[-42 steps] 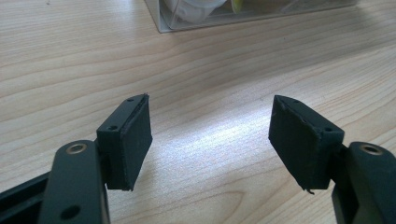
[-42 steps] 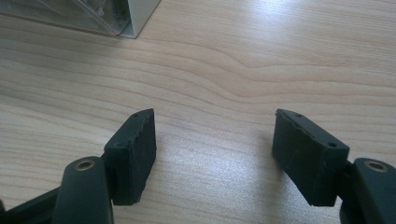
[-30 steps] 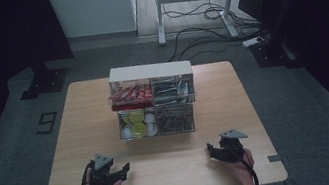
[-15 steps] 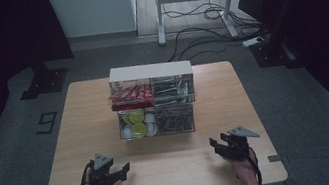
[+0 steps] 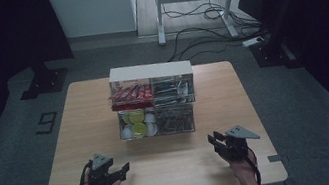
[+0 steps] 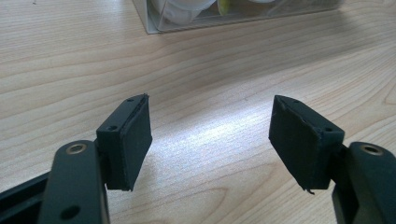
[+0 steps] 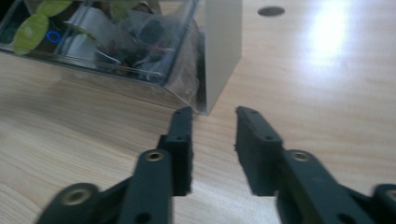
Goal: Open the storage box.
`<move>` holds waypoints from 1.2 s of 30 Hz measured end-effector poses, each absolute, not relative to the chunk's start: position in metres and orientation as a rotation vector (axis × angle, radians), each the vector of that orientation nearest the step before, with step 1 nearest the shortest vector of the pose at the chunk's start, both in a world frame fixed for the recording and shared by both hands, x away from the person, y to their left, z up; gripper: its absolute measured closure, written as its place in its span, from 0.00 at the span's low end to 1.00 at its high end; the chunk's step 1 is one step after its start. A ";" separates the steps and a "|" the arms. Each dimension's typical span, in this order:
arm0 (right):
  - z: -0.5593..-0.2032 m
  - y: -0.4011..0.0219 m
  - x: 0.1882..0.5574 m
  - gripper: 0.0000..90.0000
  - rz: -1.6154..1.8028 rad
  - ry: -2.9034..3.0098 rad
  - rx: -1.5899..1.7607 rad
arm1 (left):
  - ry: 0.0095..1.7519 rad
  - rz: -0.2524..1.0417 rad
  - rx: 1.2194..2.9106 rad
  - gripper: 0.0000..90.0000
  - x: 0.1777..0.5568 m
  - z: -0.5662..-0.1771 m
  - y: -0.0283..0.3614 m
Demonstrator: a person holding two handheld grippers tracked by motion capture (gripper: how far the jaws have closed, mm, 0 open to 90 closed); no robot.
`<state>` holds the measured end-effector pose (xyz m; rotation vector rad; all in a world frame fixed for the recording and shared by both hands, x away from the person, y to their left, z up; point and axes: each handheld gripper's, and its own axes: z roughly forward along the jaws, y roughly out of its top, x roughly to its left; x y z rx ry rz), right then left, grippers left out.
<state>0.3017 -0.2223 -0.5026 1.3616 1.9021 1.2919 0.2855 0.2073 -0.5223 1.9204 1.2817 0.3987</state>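
four-compartment clear organizer (image 5: 154, 105), white top

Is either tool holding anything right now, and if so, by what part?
Nothing is held. The left tool and the right tool both have open jaws over bare table.

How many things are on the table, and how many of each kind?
Clear drawer box: 1
Grippers, left gripper and right gripper: 2
Total: 3
The small things inside the box are too packed to count.
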 end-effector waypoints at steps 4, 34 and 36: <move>-0.496 -0.217 0.301 0.86 1.295 1.902 1.319 | 1.279 0.396 1.921 0.33 0.285 -0.522 0.207; -0.465 -0.165 0.331 0.99 1.442 1.951 1.213 | 1.286 0.388 1.913 0.33 0.284 -0.522 0.207; -0.465 -0.160 0.334 0.99 1.449 1.961 1.206 | 1.286 0.389 1.915 0.33 0.284 -0.522 0.207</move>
